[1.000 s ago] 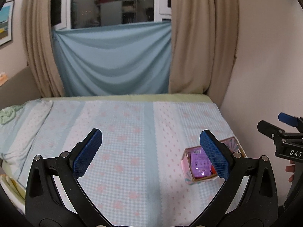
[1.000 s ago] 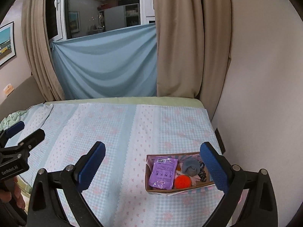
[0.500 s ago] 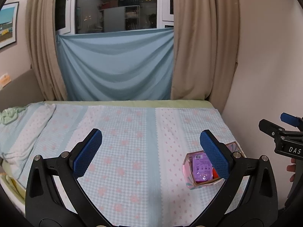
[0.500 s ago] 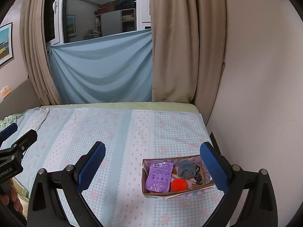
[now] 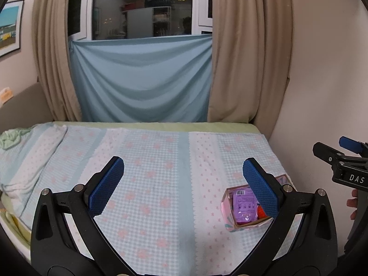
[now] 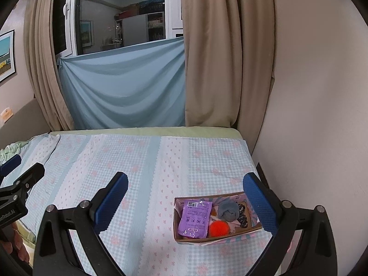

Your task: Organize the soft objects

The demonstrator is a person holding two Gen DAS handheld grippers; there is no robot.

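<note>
tongs drawn back, box left filled on the bed

over the last second both cameras have been raised and pulled back: more window and curtain is now taken in, and the cardboard box (image 6: pixel 217 218) sits lower and smaller in each view. nothing in it has been shifted. the left tongs (image 5: pixel 183 185) and the right tongs (image 6: pixel 185 201) are held wide apart and empty, above the checked bedspread (image 6: pixel 142 161). the withdrawal is judged to mean that the sorting is done or close to it, since no loose soft item is seen on the bed.

in the right wrist view the box is looked into fully: a purple packet (image 6: pixel 195 218) lies at its left end, a grey fabric bundle (image 6: pixel 227 210) beside it, an orange pompom (image 6: pixel 218 228) in front, and something dark at the far right that cannot be made out. in the left wrist view the box (image 5: pixel 226 218) is half hidden behind a blue pad; only the purple packet (image 5: pixel 244 205) and a sliver of orange are shown. a crumpled green cloth (image 5: pixel 10 138) at the bed's left edge is better seen there.
</note>
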